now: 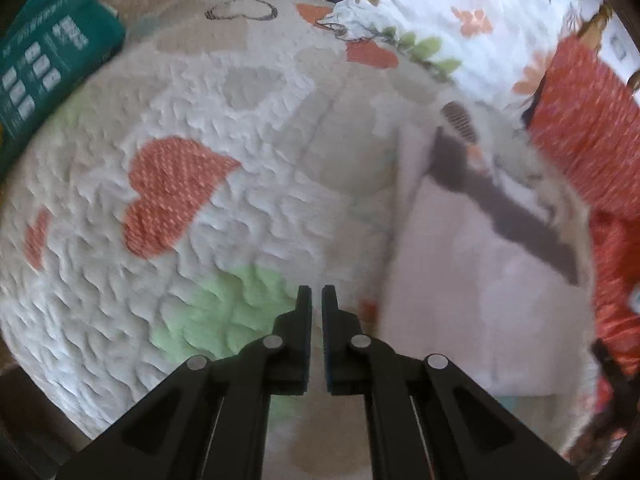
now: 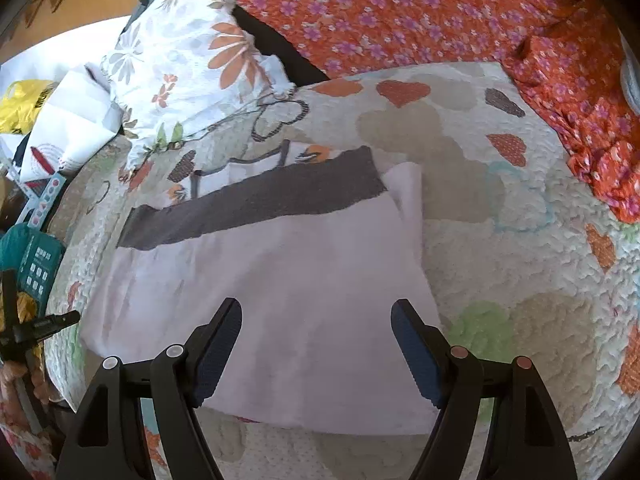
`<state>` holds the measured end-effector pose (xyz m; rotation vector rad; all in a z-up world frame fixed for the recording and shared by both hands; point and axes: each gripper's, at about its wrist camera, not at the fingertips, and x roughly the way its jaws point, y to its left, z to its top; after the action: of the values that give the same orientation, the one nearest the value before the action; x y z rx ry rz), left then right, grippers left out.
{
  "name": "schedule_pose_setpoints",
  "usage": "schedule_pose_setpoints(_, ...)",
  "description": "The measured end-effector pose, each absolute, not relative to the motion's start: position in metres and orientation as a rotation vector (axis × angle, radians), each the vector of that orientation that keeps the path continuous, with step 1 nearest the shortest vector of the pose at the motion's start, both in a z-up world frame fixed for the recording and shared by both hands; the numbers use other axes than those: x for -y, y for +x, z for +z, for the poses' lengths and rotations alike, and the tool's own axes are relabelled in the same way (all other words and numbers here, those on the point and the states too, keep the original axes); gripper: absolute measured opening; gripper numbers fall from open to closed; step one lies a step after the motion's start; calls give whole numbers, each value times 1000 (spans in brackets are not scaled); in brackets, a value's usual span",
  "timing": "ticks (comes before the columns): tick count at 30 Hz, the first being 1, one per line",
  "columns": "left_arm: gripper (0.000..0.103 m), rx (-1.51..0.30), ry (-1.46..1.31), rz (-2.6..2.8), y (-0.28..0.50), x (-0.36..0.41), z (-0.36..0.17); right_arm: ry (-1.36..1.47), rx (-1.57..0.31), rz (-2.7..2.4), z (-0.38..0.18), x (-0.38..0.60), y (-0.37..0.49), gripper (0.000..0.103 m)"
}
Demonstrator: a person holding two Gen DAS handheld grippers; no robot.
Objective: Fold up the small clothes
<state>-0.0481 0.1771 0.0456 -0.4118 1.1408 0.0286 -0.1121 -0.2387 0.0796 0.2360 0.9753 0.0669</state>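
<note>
The left tool (image 1: 317,294) has its black jaws drawn together with only a thin slit between the pads and nothing caught there; it hangs over the quilted bedspread with orange, green and beige heart patches (image 1: 172,200), above a pale green patch. The pale lilac folded garment with a dark grey band (image 1: 472,280) lies to the right of this tool, apart from its tips, on the bedspread.

The right tool (image 2: 316,312) stands wide open, its blue-padded fingers (image 2: 218,352) spread over the near part of the same lilac garment (image 2: 280,280), which lies flat beneath and between them; whether the pads touch the cloth cannot be told. The grey band (image 2: 256,200) runs across the garment's far edge, beyond the tips.

Farther off, a white pillow printed with orange and grey flowers (image 2: 188,64) rests at the bedspread's far left, and an orange cloth with small pink flowers (image 2: 400,12) covers the far right. A teal package (image 1: 48,64) sits at the left edge.
</note>
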Motion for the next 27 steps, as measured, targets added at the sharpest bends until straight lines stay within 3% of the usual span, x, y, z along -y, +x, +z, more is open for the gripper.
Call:
schedule_pose_setpoints(1, 13, -1134, -412, 15, -51, -176, 48, 219, -969, 74, 80, 233, -113, 82)
schedule_pose_setpoints(3, 60, -1121, -405, -12, -54, -165, 49, 182, -961, 92, 78, 220, -114, 82)
schedule_pose_setpoints(5, 71, -1125, -408, -58, -55, -152, 47, 146, -968, 119, 74, 204, -115, 82)
schedule_pose_setpoints(8, 68, -1163, -376, -113, -53, -134, 39, 85, -977, 161, 66, 179, -121, 82)
schedule_pose_setpoints(9, 38, -1177, -349, -115, -51, -129, 36, 64, -977, 174, 64, 170, -123, 82)
schedule_pose_setpoints(10, 19, -1199, -314, -98, -48, -125, 33, 34, -975, 192, 62, 159, -127, 82)
schedule_pose_setpoints(11, 9, -1212, -319, -95, -46, -125, 31, 11, -971, 201, 61, 151, -130, 82)
schedule_pose_setpoints(18, 10, -1091, -552, -34, -60, -181, 54, -161, -955, 327, 59, 67, -149, 82)
schedule_pose_setpoints(23, 24, -989, -686, 40, -71, -240, 72, -360, -928, 454, 42, -27, -159, 82)
schedule_pose_setpoints(27, 25, -948, -691, 79, -77, -261, 79, -649, -823, 418, 17, -101, -165, 76)
